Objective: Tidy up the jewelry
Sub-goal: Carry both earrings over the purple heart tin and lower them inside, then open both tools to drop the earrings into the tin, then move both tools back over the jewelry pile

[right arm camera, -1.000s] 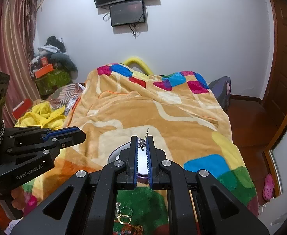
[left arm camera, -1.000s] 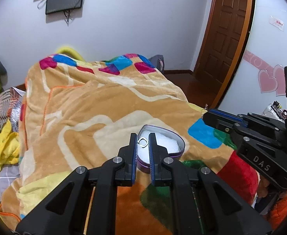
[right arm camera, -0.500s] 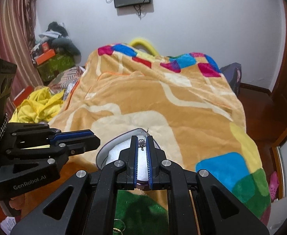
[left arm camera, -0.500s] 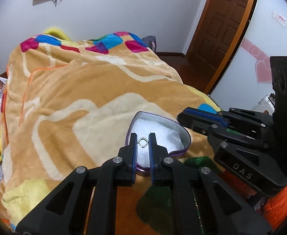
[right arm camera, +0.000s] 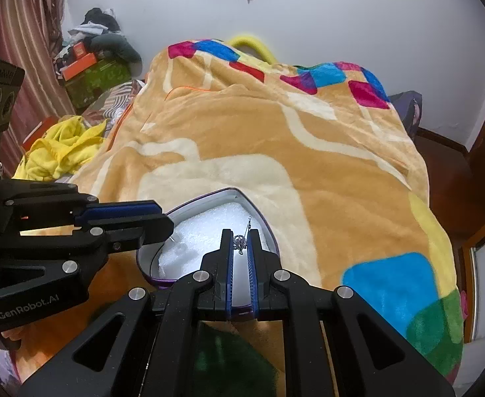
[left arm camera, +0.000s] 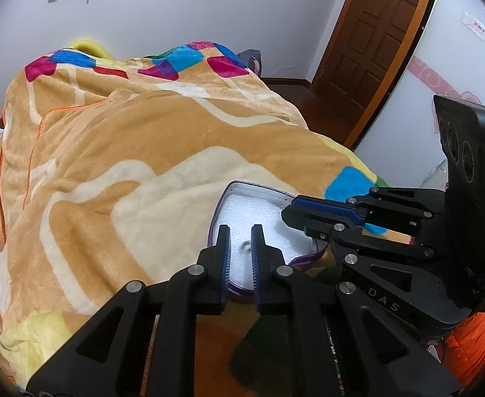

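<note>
A heart-shaped tin (left arm camera: 255,186) (right arm camera: 209,196) with a purple rim and white foam lining lies open on the orange blanket (left arm camera: 126,139). My left gripper (left arm camera: 240,231) hangs over the foam, shut on a small metal ring (left arm camera: 245,247) that looks blurred. My right gripper (right arm camera: 240,233) is shut on a small silver earring (right arm camera: 240,242) with a thin hook sticking up, also above the foam. Each gripper shows in the other's view: the right gripper (left arm camera: 288,213) comes in from the right and the left gripper (right arm camera: 167,222) from the left. Their tips are close together over the tin.
The blanket covers the whole bed (right arm camera: 308,139). A yellow cloth (right arm camera: 60,145) and a pile of boxes and clothes (right arm camera: 90,63) lie to the left. A brown door (left arm camera: 374,43) stands at the right, with dark floor beside the bed. An orange garment (left arm camera: 473,344) sits at the lower right.
Both grippers have come down and forward toward the tin, which now looks larger and sits under both tips. The two grippers are closer together. Each still holds its piece.
</note>
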`<move>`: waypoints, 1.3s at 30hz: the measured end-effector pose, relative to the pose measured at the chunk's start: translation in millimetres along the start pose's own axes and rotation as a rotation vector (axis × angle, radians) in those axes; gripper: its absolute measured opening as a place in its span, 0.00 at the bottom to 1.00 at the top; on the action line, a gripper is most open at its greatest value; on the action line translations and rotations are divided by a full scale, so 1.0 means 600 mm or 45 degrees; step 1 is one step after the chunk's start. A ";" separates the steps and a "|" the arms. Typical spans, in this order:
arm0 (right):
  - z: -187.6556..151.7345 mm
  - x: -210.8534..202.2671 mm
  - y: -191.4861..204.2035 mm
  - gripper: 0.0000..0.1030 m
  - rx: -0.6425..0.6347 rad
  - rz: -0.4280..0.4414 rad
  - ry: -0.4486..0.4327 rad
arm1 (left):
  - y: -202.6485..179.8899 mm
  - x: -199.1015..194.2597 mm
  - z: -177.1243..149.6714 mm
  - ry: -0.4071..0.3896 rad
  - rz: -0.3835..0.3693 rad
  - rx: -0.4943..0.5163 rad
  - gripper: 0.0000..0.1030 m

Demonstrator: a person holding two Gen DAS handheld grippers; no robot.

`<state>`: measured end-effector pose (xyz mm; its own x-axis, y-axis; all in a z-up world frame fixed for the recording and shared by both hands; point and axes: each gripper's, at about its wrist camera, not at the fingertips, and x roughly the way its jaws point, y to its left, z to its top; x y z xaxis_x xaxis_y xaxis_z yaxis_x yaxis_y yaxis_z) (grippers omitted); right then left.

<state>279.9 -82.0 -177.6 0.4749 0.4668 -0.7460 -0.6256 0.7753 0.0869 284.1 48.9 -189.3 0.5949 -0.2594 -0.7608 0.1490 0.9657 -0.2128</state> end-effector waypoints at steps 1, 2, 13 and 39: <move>0.001 0.000 0.001 0.07 0.000 -0.002 -0.002 | -0.001 0.000 0.000 -0.002 0.003 0.000 0.09; 0.001 0.000 0.002 0.07 -0.002 -0.002 0.000 | -0.001 -0.001 -0.001 -0.004 0.006 0.002 0.09; 0.003 -0.018 0.007 0.10 0.000 -0.024 -0.001 | -0.005 -0.033 -0.001 -0.042 0.047 0.011 0.13; -0.051 -0.169 0.029 0.23 0.069 -0.135 -0.137 | -0.050 -0.163 -0.076 -0.105 0.114 0.023 0.37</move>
<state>201.9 -129.3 -120.7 0.6017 0.4221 -0.6781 -0.5356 0.8430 0.0495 185.7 44.5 -136.4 0.6694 -0.1707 -0.7230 0.1061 0.9852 -0.1344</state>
